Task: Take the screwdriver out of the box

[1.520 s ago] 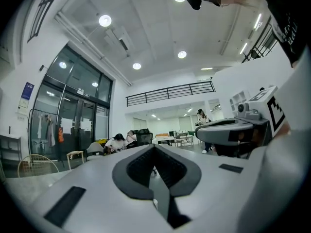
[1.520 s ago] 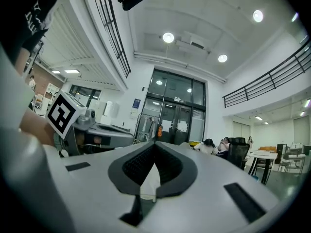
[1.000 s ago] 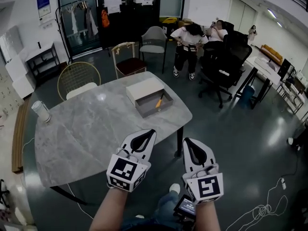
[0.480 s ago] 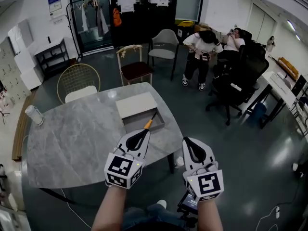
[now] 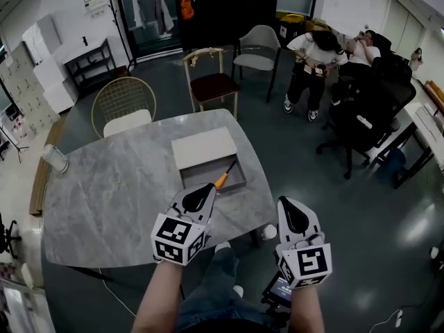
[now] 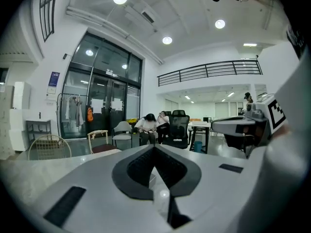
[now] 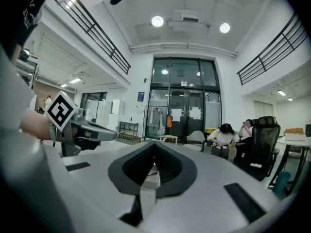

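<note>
Both closed and empty, left gripper [image 5: 205,192] just short of screwdriver [image 5: 222,179] in box [image 5: 196,179], right gripper [image 5: 291,207] farther off

Head view: butt of the screwdriver [image 5: 223,177] handle runs under the tip of the left gripper [image 5: 207,190]; blade tip too small to type. Near wall of the box [image 5: 239,183] partly masked by that gripper, as is the table [image 5: 104,200] edge at 6 o'clock. Both forearms cut by the frame bottom. Small screen [image 5: 277,293] at 5 o'clock half behind the right gripper [image 5: 286,202], display unreadable. White cylinder [image 5: 54,158] at 9 o'clock: too small to identify. Both gripper views: only a pale sliver of box shows past the jaws; screwdriver not discernible.
</note>
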{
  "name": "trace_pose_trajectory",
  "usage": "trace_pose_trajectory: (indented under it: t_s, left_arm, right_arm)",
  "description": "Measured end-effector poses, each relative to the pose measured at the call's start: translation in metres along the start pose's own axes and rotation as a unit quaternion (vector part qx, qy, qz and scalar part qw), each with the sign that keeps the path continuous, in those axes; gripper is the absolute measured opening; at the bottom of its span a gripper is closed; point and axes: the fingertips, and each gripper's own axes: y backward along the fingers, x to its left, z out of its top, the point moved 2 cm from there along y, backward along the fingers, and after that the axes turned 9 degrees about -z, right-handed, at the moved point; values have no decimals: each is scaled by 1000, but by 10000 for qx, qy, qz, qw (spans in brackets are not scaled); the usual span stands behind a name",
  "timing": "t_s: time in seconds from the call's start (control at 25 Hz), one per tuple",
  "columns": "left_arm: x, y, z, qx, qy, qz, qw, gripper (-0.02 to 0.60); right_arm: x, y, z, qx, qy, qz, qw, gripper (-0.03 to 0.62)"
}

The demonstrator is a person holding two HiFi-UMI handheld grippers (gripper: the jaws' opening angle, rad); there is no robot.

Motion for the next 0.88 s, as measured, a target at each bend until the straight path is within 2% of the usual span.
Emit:
trace_pose_trajectory:
  t_s: [0.16,0.2,0.32,0.4,0.68,0.88]
  left_arm:
    - [25,-36,-25,504,258,-65,9984,14]
    - [30,-45,-31,683,294,-134,9971,25]
    - [45,-72,-48,1196,441,-416,9910,107]
    - [56,-89,-61,1520,576,-597,9849,109]
    - [73,-138,-130,2819,777,-1150,9494,97]
    - [83,-157,-171,3664,969,-1288,9164,110]
  right_arm:
    - [-13,-29,-18,260,-91,-14,9996,25]
    - [-18,-37,-21,302,-93,-27,9995,25]
    - [-28,-65,-23,418,-128,-64,9990,25]
    - [-33,-86,-25,502,-143,-92,9986,26]
    - [-50,-143,-40,874,-42,-198,9960,25]
    - [-61,-162,-62,1279,-138,-267,9913,25]
